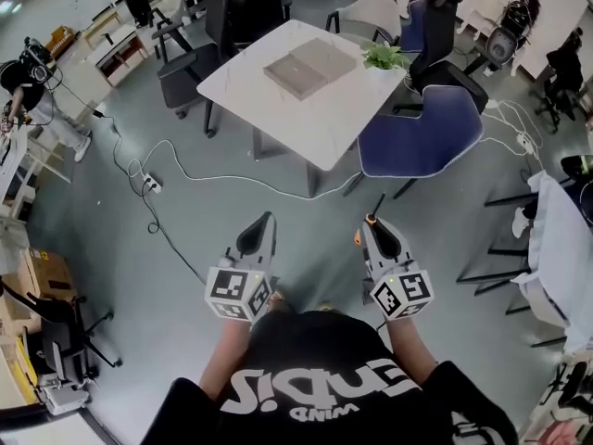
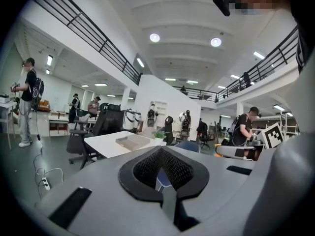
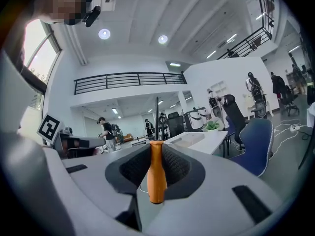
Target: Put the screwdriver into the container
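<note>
My right gripper (image 1: 372,224) is shut on a screwdriver: its orange handle (image 3: 156,173) stands upright between the jaws and its thin dark shaft (image 3: 157,116) points forward. In the head view the shaft (image 1: 377,203) aims at the white table (image 1: 264,95). A shallow grey container (image 1: 309,66) lies on that table, well ahead of both grippers, and shows as the container (image 3: 189,140) in the right gripper view and the container (image 2: 133,141) in the left one. My left gripper (image 1: 266,221) is shut with nothing in it, held level beside the right over the floor.
A blue chair (image 1: 422,141) stands at the table's near right corner, a black chair (image 1: 182,78) at its left. A small plant (image 1: 384,57) sits on the table. A white cable and power strip (image 1: 151,184) run across the floor. Other people stand at desks around.
</note>
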Demonstrator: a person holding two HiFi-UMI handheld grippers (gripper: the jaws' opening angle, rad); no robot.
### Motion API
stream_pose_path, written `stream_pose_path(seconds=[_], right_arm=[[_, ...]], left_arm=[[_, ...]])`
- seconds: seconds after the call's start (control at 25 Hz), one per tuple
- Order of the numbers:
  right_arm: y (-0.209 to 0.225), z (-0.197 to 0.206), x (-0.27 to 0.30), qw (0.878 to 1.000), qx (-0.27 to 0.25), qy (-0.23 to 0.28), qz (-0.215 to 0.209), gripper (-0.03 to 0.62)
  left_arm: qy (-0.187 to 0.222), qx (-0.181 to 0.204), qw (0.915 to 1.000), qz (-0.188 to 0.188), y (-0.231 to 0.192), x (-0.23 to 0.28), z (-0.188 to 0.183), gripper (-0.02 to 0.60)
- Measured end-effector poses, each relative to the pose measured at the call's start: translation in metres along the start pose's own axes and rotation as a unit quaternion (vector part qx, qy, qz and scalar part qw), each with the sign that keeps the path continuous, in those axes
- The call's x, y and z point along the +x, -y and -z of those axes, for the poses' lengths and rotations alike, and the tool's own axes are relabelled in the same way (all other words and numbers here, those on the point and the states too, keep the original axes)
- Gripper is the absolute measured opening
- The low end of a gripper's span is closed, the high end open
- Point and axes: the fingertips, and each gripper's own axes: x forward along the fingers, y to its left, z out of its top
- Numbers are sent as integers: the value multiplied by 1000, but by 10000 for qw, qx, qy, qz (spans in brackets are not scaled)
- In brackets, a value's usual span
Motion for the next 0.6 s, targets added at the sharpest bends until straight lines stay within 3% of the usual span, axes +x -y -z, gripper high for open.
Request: stream_pose_path(seconds=[0.28,0.6], right_arm=[[11,1,-10,9992,-149,-53,-359,67],[38,3,13,9994,-145,-8,-327,67]], left_arm=[[145,-115,9994,-309,25,-4,14,14],[140,-49,9995,-296,19,23,20,14]])
